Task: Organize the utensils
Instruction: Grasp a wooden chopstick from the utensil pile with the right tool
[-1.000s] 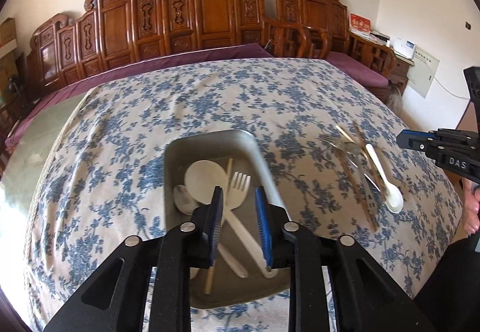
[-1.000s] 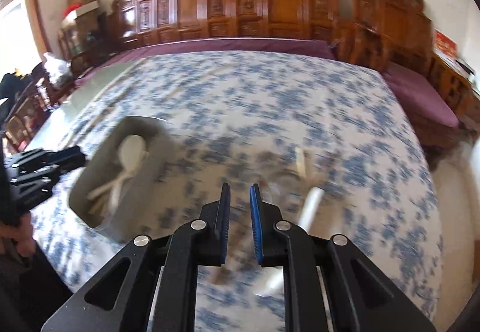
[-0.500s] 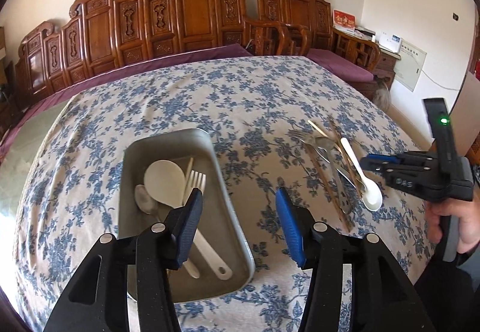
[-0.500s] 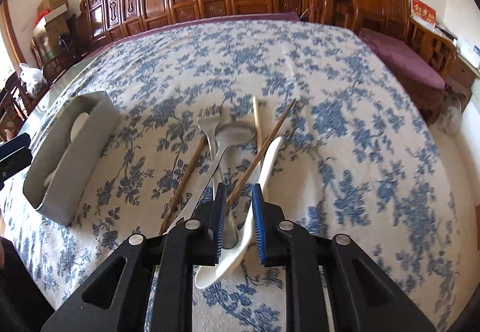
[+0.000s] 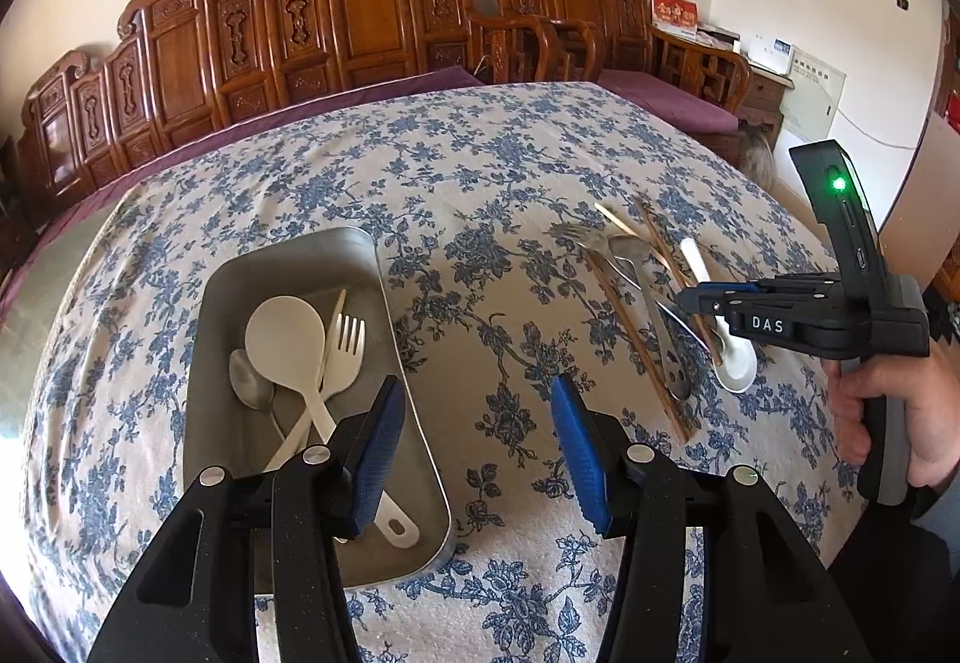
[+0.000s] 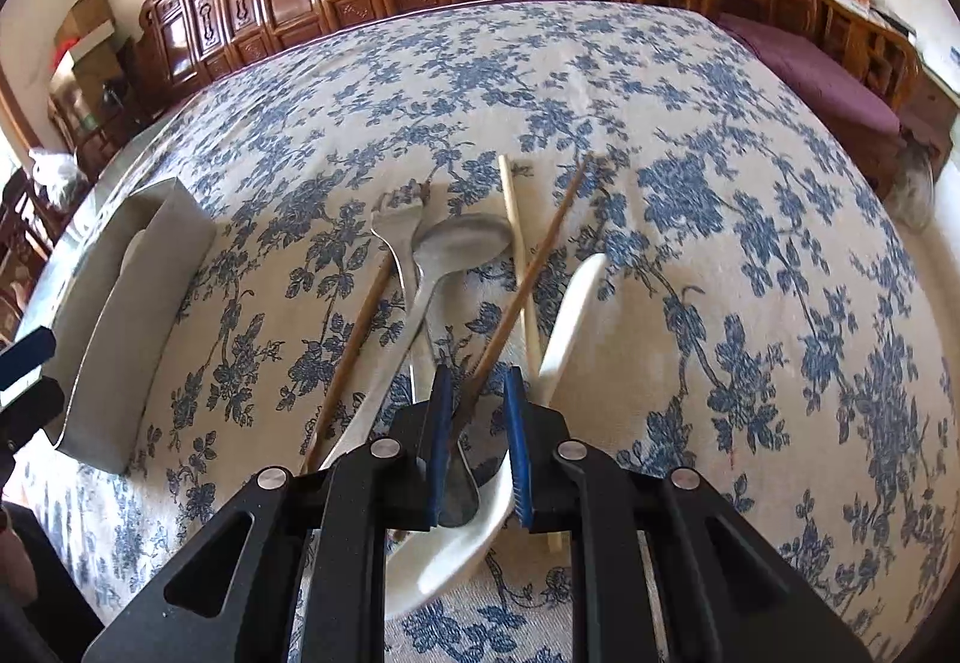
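Note:
A grey metal tray (image 5: 288, 267) on the floral cloth holds a white plastic spoon (image 5: 287, 339), a white fork (image 5: 345, 345) and a small metal spoon (image 5: 249, 381). My left gripper (image 5: 474, 447) is open and empty, low over the tray's right rim. To the right lie loose utensils: a metal fork (image 6: 396, 237), a metal spoon (image 6: 462, 243), a white ceramic spoon (image 6: 570, 309), a pale chopstick (image 6: 516, 243) and brown chopsticks (image 6: 540, 267). My right gripper (image 6: 477, 441) hangs just over their near ends, jaws slightly apart around a brown chopstick's end, not clamped. It also shows in the left wrist view (image 5: 696, 300).
The tray also shows at the left of the right wrist view (image 6: 132, 315). Carved wooden chairs (image 5: 360, 15) line the table's far side. The table edge drops off at the right, near a purple cushioned seat (image 6: 840, 81). Bare cloth lies between tray and loose utensils.
My left gripper has opened wide and shifted right of the tray. My right gripper has come down onto the near ends of the loose utensils and opened slightly.

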{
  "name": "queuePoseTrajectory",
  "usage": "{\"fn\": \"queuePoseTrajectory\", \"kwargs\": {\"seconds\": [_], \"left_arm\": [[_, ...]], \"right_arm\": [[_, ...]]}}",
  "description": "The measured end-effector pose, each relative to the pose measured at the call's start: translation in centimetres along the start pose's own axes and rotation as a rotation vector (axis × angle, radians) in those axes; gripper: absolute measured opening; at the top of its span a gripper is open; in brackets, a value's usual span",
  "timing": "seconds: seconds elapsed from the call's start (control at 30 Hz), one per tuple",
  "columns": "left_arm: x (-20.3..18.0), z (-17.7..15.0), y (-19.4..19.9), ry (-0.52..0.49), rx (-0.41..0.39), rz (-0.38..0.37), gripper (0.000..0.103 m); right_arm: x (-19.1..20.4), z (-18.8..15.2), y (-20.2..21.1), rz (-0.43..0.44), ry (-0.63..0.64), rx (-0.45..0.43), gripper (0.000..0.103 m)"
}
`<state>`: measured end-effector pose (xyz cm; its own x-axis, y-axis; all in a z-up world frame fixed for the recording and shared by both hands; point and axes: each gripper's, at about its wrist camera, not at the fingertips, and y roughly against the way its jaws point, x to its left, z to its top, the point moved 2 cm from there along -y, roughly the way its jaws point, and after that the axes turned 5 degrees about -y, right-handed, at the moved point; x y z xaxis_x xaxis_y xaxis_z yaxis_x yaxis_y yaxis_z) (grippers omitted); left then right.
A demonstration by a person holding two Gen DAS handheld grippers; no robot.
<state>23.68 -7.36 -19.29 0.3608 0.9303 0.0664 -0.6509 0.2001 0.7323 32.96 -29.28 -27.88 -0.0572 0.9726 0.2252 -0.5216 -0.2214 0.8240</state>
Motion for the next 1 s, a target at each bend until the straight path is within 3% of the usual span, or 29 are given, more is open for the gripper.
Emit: {"fn": "queuePoseTrajectory", "kwargs": {"seconds": [0.07,0.37,0.63,1.0], "left_arm": [[-0.1,0.0,0.1,0.002,0.0,-0.003,0.048],[-1.0,-0.1,0.4,-0.013,-0.002,0.0,0.048],[-1.9,-0.4,0.4,-0.042,0.009,0.006,0.048],[-3.8,1.3,-0.3,-0.09,0.017,-0.011,0.048]], "right_arm": [[-0.4,-0.1,0.0,0.003,-0.017,0.01,0.01],[-1.3,0.0,1.1,0.012,-0.041,-0.018,0.006],[-2.2,0.5,3.2,0.033,-0.037,-0.093,0.006],[-4.2,1.0,3.8,-0.032,-0.027,-0.127,0.006]]}}
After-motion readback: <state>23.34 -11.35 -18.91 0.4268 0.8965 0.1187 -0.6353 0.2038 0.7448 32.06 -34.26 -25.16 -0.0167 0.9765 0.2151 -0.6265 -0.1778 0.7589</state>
